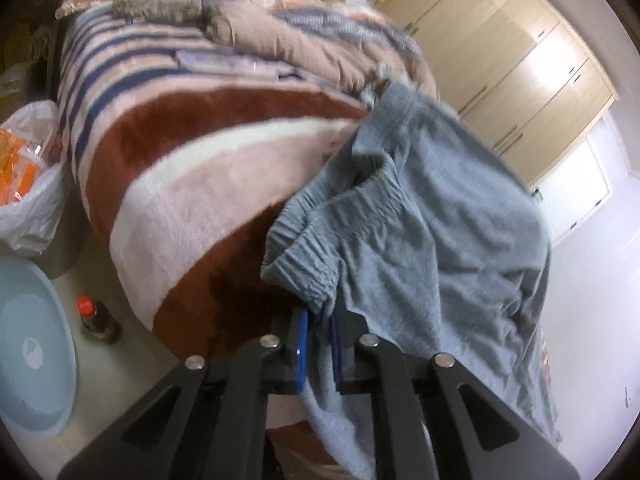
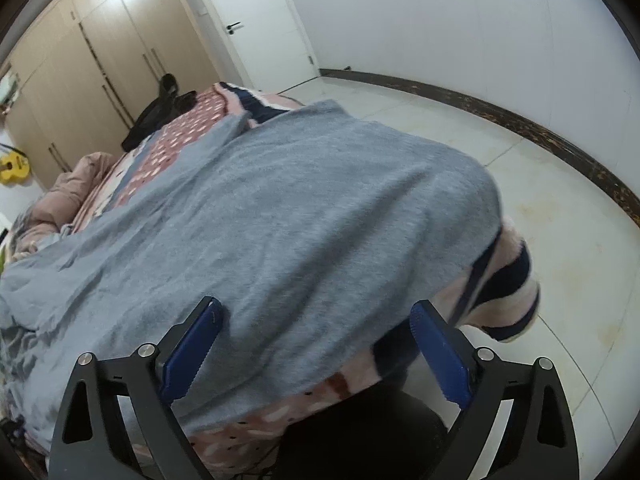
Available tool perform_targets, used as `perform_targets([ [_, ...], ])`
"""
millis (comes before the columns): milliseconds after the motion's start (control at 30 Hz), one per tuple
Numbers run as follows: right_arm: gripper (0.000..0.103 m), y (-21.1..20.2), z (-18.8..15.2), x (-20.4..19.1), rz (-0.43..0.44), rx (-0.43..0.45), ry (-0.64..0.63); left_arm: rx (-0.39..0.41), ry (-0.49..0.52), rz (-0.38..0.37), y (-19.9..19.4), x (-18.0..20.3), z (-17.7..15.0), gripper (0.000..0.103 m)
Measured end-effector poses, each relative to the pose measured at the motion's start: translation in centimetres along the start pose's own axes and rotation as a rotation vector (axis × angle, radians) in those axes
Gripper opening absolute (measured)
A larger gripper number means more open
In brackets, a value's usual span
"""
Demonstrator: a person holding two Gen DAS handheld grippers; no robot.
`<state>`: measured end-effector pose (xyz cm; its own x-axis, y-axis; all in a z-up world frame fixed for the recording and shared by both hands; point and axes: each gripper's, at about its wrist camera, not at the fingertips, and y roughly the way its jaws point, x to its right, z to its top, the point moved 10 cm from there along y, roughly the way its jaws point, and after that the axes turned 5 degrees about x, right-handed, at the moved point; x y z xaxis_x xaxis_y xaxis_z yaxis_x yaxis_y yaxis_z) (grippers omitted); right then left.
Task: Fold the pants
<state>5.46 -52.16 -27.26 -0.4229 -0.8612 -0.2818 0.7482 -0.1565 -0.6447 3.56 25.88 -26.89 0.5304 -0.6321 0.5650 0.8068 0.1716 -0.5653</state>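
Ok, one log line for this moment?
left claw: shut on pants waistband | right claw: open over pant leg | pants on bed

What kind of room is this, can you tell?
Most likely a home bedroom. A bed with striped blankets fills both views, tall wooden wardrobes line the wall, and grey pants lie spread on the bed. A white door stands beside the wardrobes.

Both wrist views close above bed (image 1: 192, 184), tilted down; share grey pants (image 2: 280, 216), wardrobe (image 1: 520, 64).
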Motion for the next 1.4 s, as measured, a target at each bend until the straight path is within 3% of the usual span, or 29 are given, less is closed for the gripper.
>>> perform_targets([
  [267,0.094,0.2,-0.4,1.9,0.040,-0.021,0.036,0.060,0.054,-0.043,-2.9,2.5,2.0,0.006],
  [400,0.093,1.4,-1.4,2.3,0.225,-0.063,0.168,0.072,0.070,-0.064,-3.6,3.6,2.4,0.006],
  [533,0.075,1.6,-1.4,2.5,0.328,-0.037,0.228,0.077,0.092,-0.068,-4.0,4.3,2.5,0.006],
  [600,0.064,1.4,-1.4,2.5,0.325,-0.038,0.221,0.079,0.102,-0.065,-4.0,4.5,2.5,0.006],
  [800,0.044,-0.5,-0.4,1.9,0.233,-0.010,0.140,0.099,0.110,-0.062,-4.5,5.0,2.7,0.006],
  [967,0.039,-2.0,1.3,0.6,0.269,0.020,0.150,0.104,0.120,-0.076,-4.5,5.4,2.9,0.006],
  [1033,0.031,-1.7,1.8,0.3,0.265,0.012,0.149,0.105,0.127,-0.079,-4.4,5.6,3.0,0.006],
  [1100,0.010,-0.8,1.8,0.6,0.213,-0.019,0.136,0.111,0.127,-0.085,-4.5,5.8,3.1,0.006],
  [1233,0.005,-0.7,2.2,0.3,0.168,-0.002,0.132,0.124,0.156,-0.091,-4.9,6.5,3.5,0.005],
  [1400,0.004,-2.7,4.3,-2.1,0.154,0.027,-0.040,0.151,0.214,-0.116,-6.0,8.3,5.1,0.005],
])
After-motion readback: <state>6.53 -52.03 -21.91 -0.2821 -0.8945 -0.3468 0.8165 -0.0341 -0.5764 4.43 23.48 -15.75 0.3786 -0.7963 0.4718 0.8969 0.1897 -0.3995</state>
